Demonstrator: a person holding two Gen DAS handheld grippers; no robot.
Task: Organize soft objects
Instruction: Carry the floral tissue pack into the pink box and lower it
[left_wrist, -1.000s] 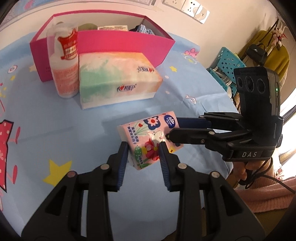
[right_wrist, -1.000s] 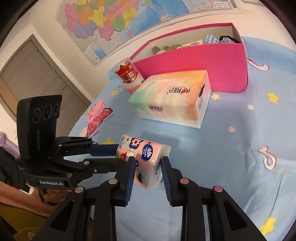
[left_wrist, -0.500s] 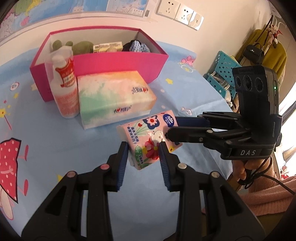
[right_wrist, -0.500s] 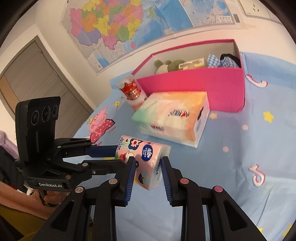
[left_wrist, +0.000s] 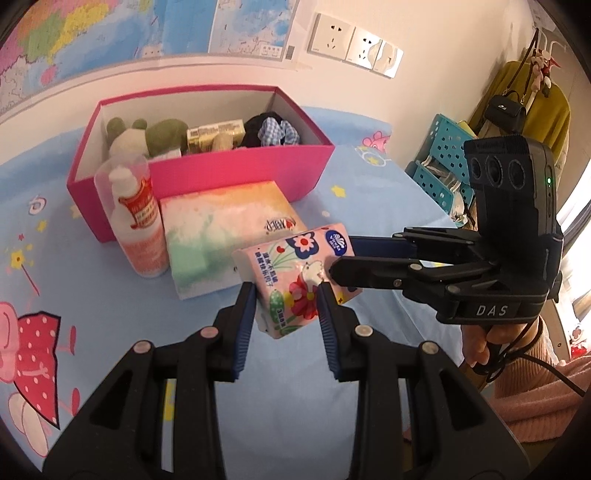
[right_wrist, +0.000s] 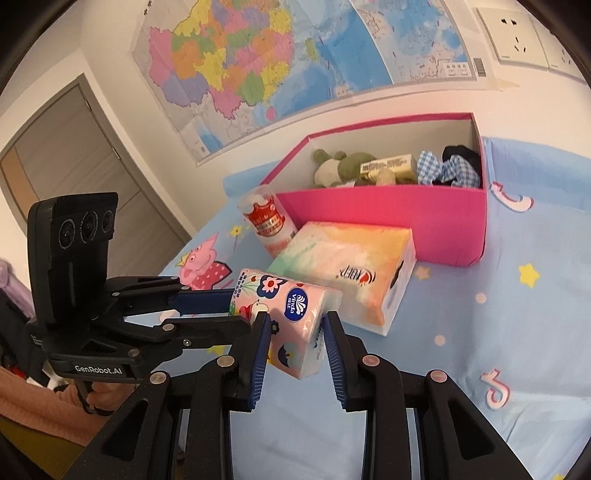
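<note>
Two grippers, left (left_wrist: 286, 308) and right (right_wrist: 295, 334), are squeezing one tissue pack (left_wrist: 295, 277) between their fingers; you are holding it above the tabletop (left_wrist: 92, 295).

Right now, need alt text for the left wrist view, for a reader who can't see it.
Two handheld grippers, the left gripper and the right gripper, both clamp a floral tissue pack above a blue cartoon tablecloth. Behind it lie a pastel tissue box, a red-labelled bottle and an open pink box holding a plush toy and fabric items.
</note>
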